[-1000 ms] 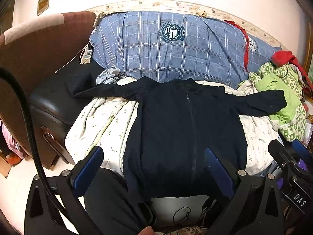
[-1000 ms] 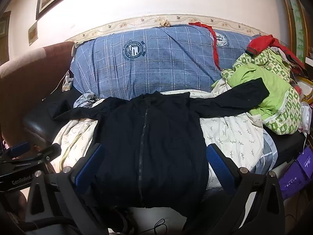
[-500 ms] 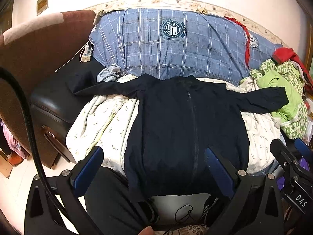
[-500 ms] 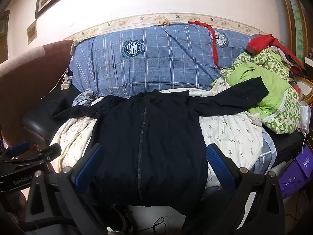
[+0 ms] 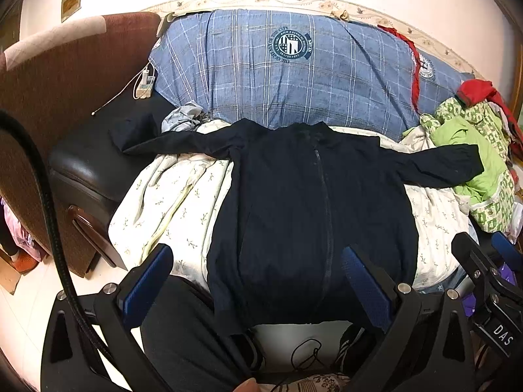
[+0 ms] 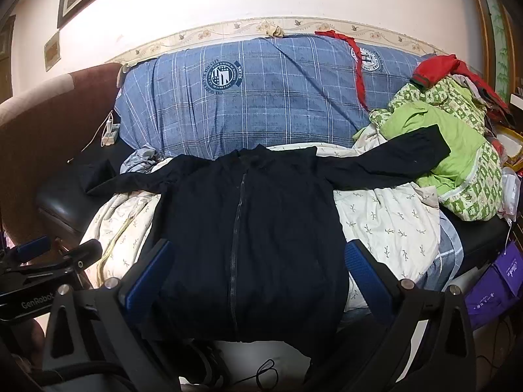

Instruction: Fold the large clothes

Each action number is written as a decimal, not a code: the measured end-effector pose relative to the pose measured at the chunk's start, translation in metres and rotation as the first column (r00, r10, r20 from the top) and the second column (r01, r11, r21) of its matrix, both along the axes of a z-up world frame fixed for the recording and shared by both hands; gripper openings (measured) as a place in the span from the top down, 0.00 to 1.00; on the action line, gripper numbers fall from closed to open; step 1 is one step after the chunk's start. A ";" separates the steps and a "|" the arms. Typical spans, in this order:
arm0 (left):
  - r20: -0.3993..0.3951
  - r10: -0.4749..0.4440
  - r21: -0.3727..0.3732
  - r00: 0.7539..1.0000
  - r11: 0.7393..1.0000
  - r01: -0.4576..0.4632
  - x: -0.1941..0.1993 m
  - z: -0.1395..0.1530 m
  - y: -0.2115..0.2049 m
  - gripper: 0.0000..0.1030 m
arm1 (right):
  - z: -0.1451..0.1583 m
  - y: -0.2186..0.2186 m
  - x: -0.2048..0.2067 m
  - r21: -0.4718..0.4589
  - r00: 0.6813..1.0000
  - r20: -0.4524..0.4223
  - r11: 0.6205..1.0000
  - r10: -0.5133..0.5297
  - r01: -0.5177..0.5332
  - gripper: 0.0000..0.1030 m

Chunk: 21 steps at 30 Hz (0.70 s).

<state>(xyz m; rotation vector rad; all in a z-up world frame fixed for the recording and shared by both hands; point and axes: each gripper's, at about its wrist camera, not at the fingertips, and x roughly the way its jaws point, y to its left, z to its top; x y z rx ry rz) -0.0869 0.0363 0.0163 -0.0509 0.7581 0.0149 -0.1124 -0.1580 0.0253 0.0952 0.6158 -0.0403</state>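
Jacket spread flat, folding not yet started

The jacket (image 5: 310,215) has hardly moved on the sofa (image 5: 81,170); the left gripper (image 5: 258,277) and right gripper (image 6: 258,274) stay wide open, holding nothing.

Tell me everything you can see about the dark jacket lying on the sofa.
The dark jacket is navy or black, thin and slightly crinkled, with a front zipper closed up to a low collar. It lies face up and flat on a white leaf-print sheet, collar toward the blue plaid cover. Both sleeves spread sideways: one onto the black seat cushion, the other onto green clothes. Its hem hangs over the front edge. Neither gripper touches it.
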 end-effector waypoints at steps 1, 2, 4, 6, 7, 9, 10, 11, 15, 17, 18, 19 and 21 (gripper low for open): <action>-0.001 0.000 -0.001 1.000 1.000 0.000 0.000 0.000 0.000 0.00 | 0.000 0.000 0.000 0.001 1.000 -0.001 1.000 0.001 -0.001 0.00; -0.002 0.001 -0.001 1.000 1.000 -0.001 0.000 -0.001 0.000 0.00 | -0.001 -0.001 0.000 0.001 1.000 -0.003 1.000 0.000 0.000 0.00; -0.004 0.001 -0.001 1.000 1.000 -0.001 0.001 -0.002 -0.001 0.00 | -0.002 -0.001 0.001 0.002 1.000 -0.005 1.000 -0.002 0.002 0.00; -0.006 0.001 0.000 1.000 1.000 -0.001 0.001 -0.002 -0.002 0.00 | -0.003 -0.001 0.002 0.001 1.000 -0.008 1.000 -0.003 0.003 0.00; -0.006 0.000 0.000 1.000 1.000 0.000 0.002 -0.002 -0.002 0.00 | -0.003 -0.002 0.002 0.002 1.000 -0.009 1.000 -0.003 0.003 0.00; -0.006 -0.001 -0.003 1.000 1.000 0.001 0.002 -0.003 -0.003 0.00 | -0.004 -0.002 0.003 0.003 1.000 -0.012 1.000 -0.004 0.004 0.00; -0.006 0.000 -0.003 1.000 1.000 0.000 0.003 -0.003 -0.003 0.00 | -0.004 -0.002 0.004 0.002 1.000 -0.012 1.000 -0.005 0.005 0.00; -0.007 0.000 -0.002 1.000 1.000 0.000 0.004 -0.003 -0.003 0.00 | -0.004 -0.002 0.004 0.002 1.000 -0.013 1.000 -0.005 0.005 0.00; -0.001 -0.006 -0.012 1.000 1.000 0.006 0.004 -0.002 -0.004 0.00 | -0.005 -0.003 0.004 0.000 1.000 -0.014 1.000 -0.006 0.006 0.00; 0.003 -0.012 -0.016 1.000 1.000 0.012 0.005 -0.003 -0.004 0.00 | -0.005 -0.003 0.005 -0.001 1.000 -0.013 1.000 -0.004 0.004 0.00; 0.005 -0.012 -0.020 1.000 1.000 0.013 0.005 -0.002 -0.005 0.00 | -0.005 -0.003 0.006 -0.001 1.000 -0.014 1.000 -0.007 0.007 0.00; 0.010 -0.009 -0.022 1.000 1.000 0.010 0.006 -0.002 -0.005 0.00 | -0.005 -0.003 0.006 -0.001 1.000 -0.014 1.000 -0.006 0.006 0.00; 0.022 0.004 -0.022 1.000 1.000 -0.003 0.006 -0.001 -0.005 0.00 | -0.006 -0.003 0.007 0.000 1.000 -0.017 1.000 -0.006 0.006 0.00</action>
